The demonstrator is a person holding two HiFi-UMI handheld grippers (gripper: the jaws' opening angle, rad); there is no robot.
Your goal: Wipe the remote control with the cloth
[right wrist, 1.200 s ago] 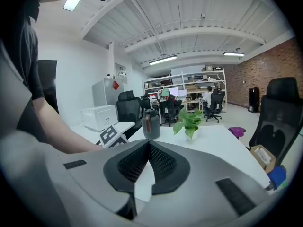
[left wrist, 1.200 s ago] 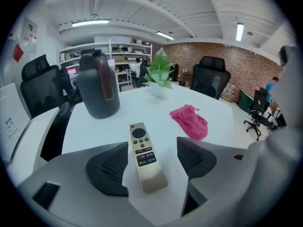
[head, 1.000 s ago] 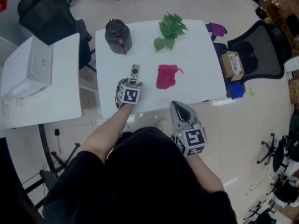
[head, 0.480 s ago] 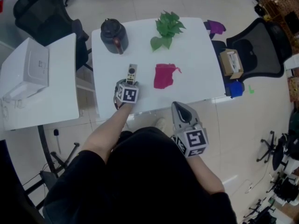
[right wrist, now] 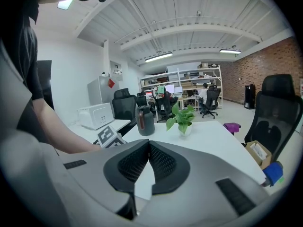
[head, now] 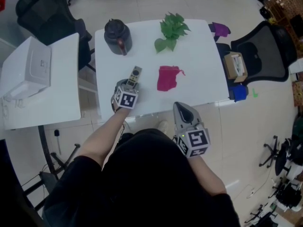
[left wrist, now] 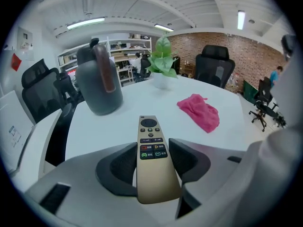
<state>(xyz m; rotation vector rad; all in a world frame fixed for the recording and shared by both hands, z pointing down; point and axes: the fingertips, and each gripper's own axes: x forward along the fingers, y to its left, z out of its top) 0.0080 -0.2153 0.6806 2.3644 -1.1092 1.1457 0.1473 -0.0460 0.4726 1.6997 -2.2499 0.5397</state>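
Remote control (left wrist: 150,145) lies lengthwise in the left claw (head: 129,82), button end pointing away toward the middle of the desk (head: 199,65). The left gripper view shows what the head view cannot. The two dark pads meet the remote's long sides below its coloured buttons, and its plain near end juts back over the claw's body. The jaws have just been closing, with the remote between them, and now pinch it. From the head view the remote reads only as a slim pale bar poking out past the marker cube, near the desk's front left part.

The pink cloth (head: 166,77) lies crumpled on the desk to the right of the remote, apart from it and from both claws. A dark jug (head: 117,36) stands at the far left of the desk and a small green plant (head: 171,30) at the far middle.

The right claw (right wrist: 147,167) has its ribbed pads pressed together with nothing between them, which only the right gripper view makes plain. The head view places it off the desk, just short of the front edge and above the person's lap.

Only the head view shows the black office chair (head: 265,51) to the right, with a cardboard box (head: 235,65) on its seat, and the white appliance (head: 35,67) on a second desk at the left. The right gripper view alone shows distant shelves and a brick wall.
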